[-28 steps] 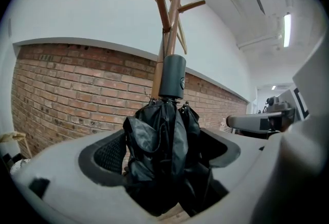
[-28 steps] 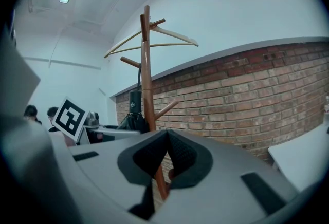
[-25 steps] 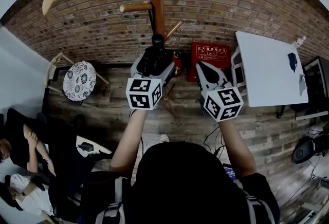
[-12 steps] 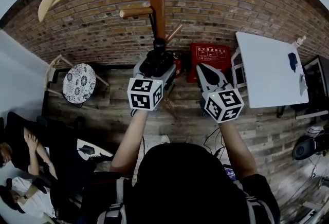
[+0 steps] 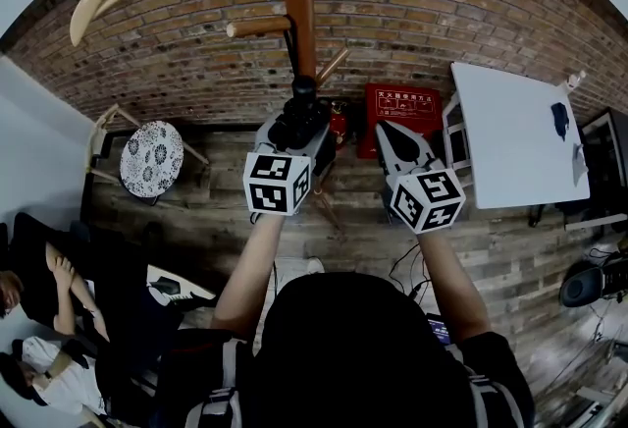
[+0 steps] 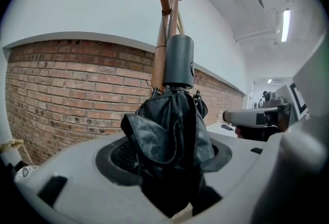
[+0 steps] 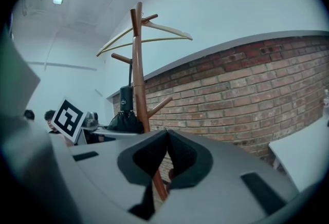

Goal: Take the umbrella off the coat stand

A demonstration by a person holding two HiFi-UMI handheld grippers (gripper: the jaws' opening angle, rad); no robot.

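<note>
Closing left claw (image 6: 172,155) around the folded umbrella (image 6: 172,125): it sits between the jaws, hanging against the coat stand (image 5: 296,4) pole just ahead, and we don't see the pads biting yet. Right claw (image 7: 165,146) is clenched on nothing, just beside the left.

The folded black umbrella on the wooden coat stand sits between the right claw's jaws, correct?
No, it is the left claw whose closing jaws have the umbrella between them, as the left gripper view shows; the right claw is shut and empty. It does hang on the wooden coat stand.
</note>
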